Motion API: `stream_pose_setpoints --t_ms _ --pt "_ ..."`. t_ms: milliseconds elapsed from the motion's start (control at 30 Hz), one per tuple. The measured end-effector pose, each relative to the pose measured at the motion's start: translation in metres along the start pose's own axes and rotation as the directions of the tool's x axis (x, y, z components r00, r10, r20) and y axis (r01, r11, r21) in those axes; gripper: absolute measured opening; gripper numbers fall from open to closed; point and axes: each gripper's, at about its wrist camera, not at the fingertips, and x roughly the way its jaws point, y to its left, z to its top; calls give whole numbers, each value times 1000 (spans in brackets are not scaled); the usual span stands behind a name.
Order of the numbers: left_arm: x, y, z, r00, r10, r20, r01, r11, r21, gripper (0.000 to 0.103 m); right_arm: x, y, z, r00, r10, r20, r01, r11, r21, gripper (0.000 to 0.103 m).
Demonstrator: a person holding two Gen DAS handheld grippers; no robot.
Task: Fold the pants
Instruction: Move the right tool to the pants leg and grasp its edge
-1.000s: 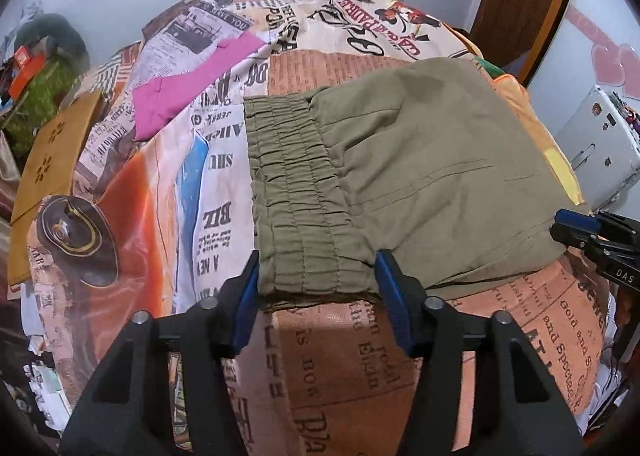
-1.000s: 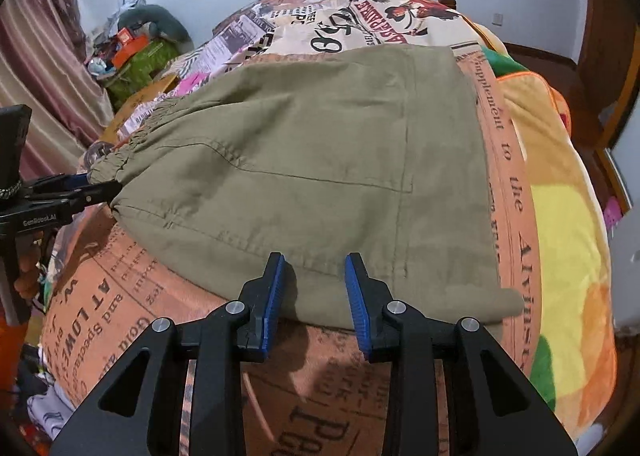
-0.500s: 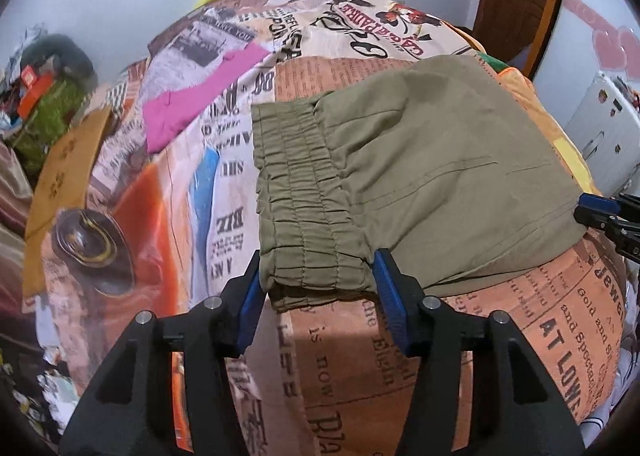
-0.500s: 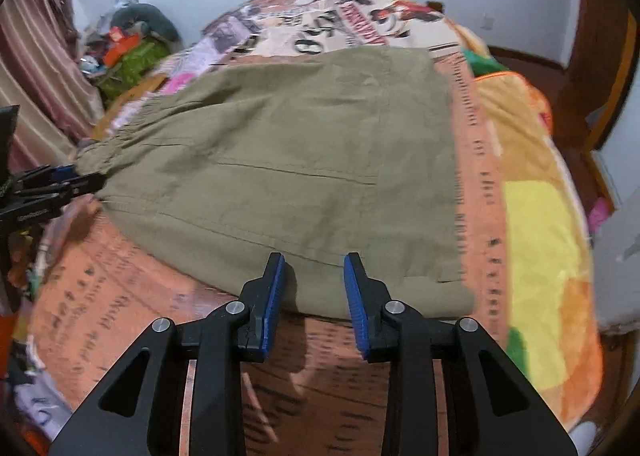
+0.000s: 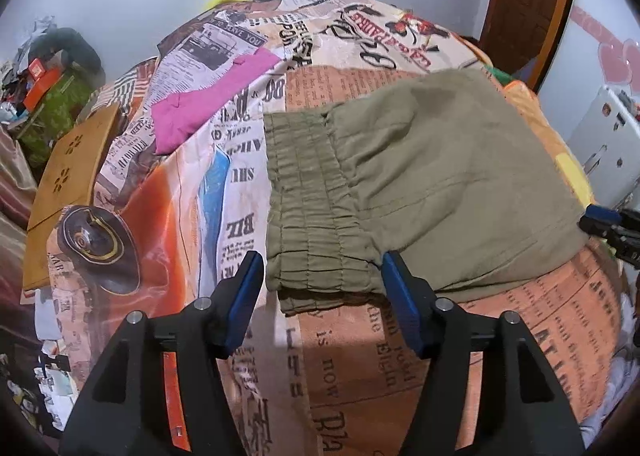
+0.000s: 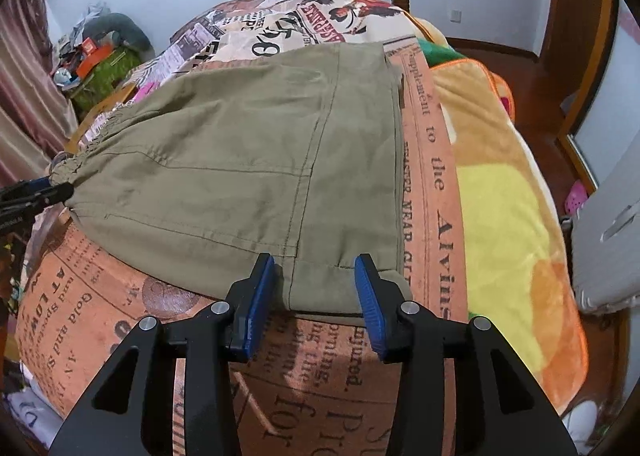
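Olive pants (image 6: 248,160) soft, limp; take near-edge corners. Left tool (image 5: 322,298), right tool (image 6: 316,292) opening, straddling hem, apparently not pinching

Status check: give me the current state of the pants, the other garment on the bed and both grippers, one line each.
olive pants: folded, lying flat on the bedspread.
elastic waistband: gathered, near corner between the left fingers.
pink garment: lying loose, apart from the pants.
left gripper: opening, waistband corner between its fingers.
right gripper: opening, pants edge between its fingers.
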Motion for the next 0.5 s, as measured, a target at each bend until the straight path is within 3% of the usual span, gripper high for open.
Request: stream_pose_setpoints --t_ms 233,500 --pt "-26 15 35 995 42 95 -40 999 -23 63 -15 -8 20 998 -8 62 7 1000 16 41" --pt "-11 29 78 993 47 109 -41 997 -59 63 -20 -18 60 990 -22 138 22 1000 7 43"
